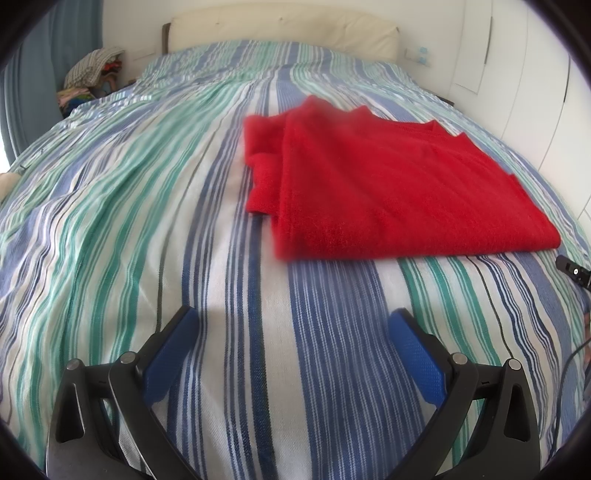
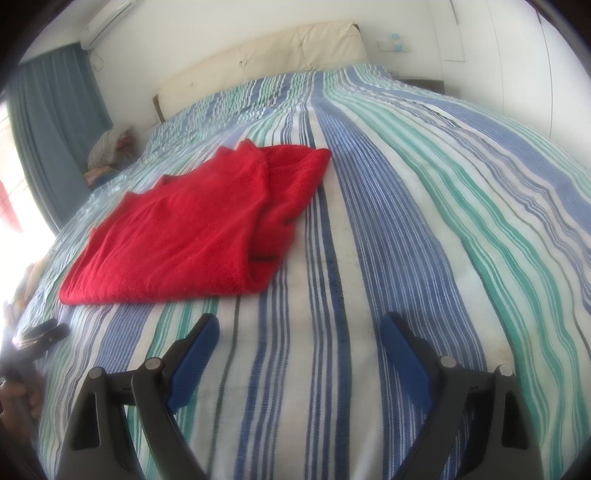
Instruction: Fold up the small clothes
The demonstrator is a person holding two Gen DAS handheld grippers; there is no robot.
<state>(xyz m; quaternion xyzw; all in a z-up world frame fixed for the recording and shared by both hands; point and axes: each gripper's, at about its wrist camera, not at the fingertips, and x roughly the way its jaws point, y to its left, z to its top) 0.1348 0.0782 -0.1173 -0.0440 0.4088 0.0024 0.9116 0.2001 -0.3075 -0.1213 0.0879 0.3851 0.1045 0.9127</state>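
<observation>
Fingers (image 1: 168,354) of the left gripper (image 1: 291,325) with blue ribbed pads, spread wide at the bottom of the left wrist view, nothing between them, only striped cloth beneath; fingers (image 2: 192,354) of the right gripper (image 2: 299,328) likewise released and empty at the bottom of the right wrist view

Red fuzzy knitted sweater (image 1: 388,184) lying on the blue, green and white striped bedspread (image 1: 129,221), in the upper right of the left wrist view and, as the same garment (image 2: 184,229), in the left centre of the right wrist view; well apart from both pairs of fingertips, touched by neither

Judged from the layers: already folded into a compact, roughly rectangular stack, with sleeve or side panels tucked under along one edge and a ribbed collar edge showing at the far side. Probably the folding of this piece finished, or one last half-fold and a smoothing left; no other loose garment visible on the bedspread near the grippers

Long axis running from the near edge toward the cream padded headboard (image 1: 280,33), slanted up and left in the left wrist view, up and right in the right wrist view; collar end pointing away toward the headboard, closed fold facing the grippers
</observation>
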